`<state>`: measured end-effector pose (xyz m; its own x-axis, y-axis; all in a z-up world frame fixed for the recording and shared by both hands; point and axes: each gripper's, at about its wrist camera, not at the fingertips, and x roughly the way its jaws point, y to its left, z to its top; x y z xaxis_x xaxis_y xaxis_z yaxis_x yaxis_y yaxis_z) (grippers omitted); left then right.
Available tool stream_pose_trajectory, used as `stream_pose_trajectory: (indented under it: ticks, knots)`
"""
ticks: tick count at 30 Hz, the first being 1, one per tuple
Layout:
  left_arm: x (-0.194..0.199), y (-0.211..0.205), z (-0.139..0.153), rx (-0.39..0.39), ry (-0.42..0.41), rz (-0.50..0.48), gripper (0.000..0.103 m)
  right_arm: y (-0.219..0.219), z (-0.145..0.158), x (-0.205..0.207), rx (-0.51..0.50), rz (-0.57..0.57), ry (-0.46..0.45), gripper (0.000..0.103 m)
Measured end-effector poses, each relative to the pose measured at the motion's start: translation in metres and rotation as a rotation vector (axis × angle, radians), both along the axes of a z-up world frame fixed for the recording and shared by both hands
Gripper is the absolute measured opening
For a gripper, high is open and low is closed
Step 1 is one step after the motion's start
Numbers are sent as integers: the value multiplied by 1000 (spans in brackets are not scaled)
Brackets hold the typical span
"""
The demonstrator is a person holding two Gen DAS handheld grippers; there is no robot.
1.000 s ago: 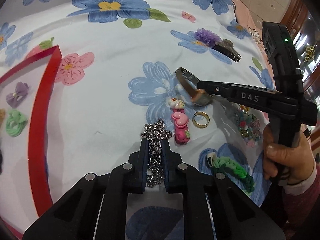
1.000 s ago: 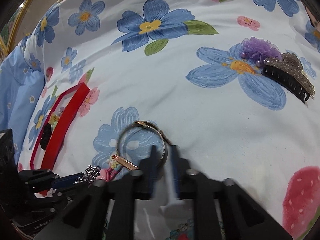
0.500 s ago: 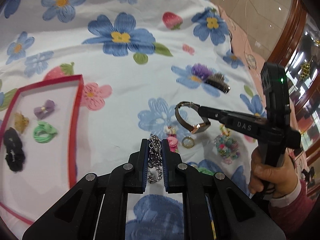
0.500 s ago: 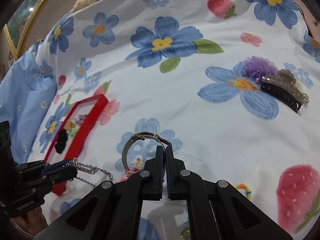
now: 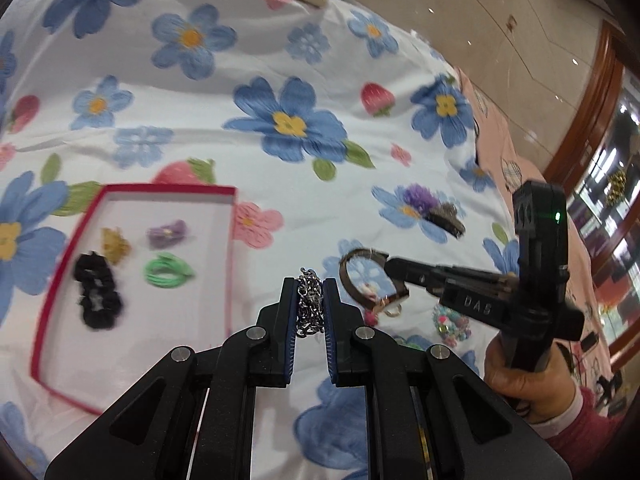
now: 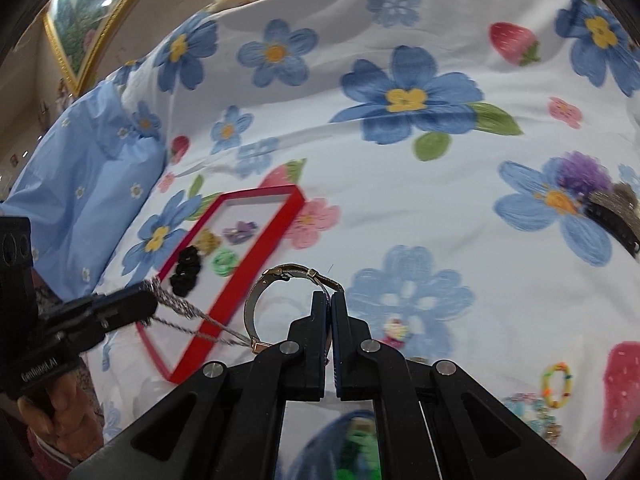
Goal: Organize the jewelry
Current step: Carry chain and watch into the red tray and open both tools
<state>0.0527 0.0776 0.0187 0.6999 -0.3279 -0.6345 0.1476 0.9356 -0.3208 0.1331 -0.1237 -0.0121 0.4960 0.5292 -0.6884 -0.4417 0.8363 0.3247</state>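
Observation:
My left gripper (image 5: 311, 288) is shut on a silver chain (image 5: 309, 309) and holds it in the air just right of the red-rimmed tray (image 5: 230, 264). The chain also shows in the right wrist view (image 6: 188, 314), hanging toward the tray (image 6: 236, 280). My right gripper (image 6: 331, 300) is shut on a metal watch band (image 6: 260, 296), lifted above the floral cloth. The band shows in the left wrist view (image 5: 348, 280), right of my left fingers. The tray holds a black scrunchie (image 5: 96, 294), a green hair tie (image 5: 166, 274), a purple bow (image 5: 168, 232) and a gold piece (image 5: 114, 246).
On the cloth to the right lie a purple flower clip with a black claw clip (image 5: 438, 214), a gold ring (image 5: 394, 311), a beaded bracelet (image 5: 450, 324), a pink charm (image 6: 396, 330) and a small coloured ring (image 6: 556, 384). A blue pillow (image 6: 88, 176) lies left.
Both grippers have lifted off the cloth with the chain and the watch band and moved left toward the tray, which now shows in full.

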Motion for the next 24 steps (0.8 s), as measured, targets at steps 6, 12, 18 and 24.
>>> stream_pose_trajectory:
  ticks: [6,12,18,24]
  knots:
    - [-11,38,15,-14,-33,75,11,34,7,-5,13,64,-10,2]
    - [-15,73,15,-22,-31,146,11,71,11,-7,17,131,-15,2]
    - [-13,97,-2,-28,11,191,11,105,9,-7,9,186,-16,2]
    - [-8,114,-23,-42,54,223,11,138,-4,-5,-24,240,0,2]
